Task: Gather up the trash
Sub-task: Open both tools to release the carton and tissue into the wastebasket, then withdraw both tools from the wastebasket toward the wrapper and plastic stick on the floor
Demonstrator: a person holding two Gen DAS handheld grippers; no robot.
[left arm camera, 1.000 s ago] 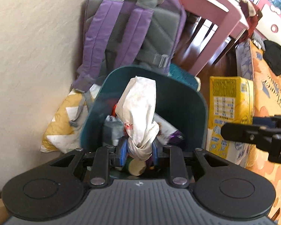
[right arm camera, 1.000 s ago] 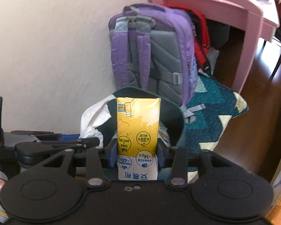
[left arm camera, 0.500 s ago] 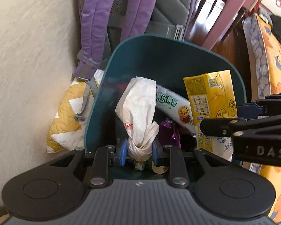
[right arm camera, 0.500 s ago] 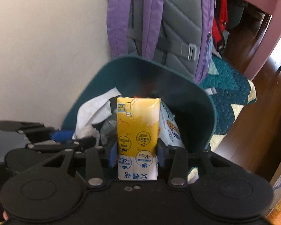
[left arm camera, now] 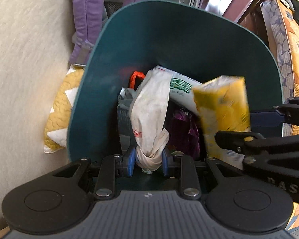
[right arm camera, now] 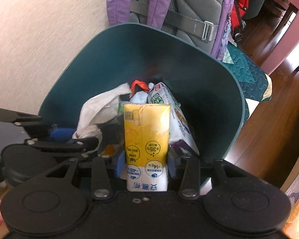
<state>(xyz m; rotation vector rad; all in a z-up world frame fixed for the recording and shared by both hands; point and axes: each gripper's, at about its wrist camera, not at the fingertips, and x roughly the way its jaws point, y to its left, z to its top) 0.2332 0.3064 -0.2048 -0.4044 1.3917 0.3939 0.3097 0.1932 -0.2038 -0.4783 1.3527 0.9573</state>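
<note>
A: The left gripper is clenched on a crumpled white wrapper; the right gripper clamps a yellow drink carton.

B: Where are they?

A: Both hang inside the teal bin, above the trash in it: a green-printed snack bag and a purple wrapper.

B: Around the bin?

A: A purple backpack stands behind it against the beige wall, with a teal quilt beside.
</note>
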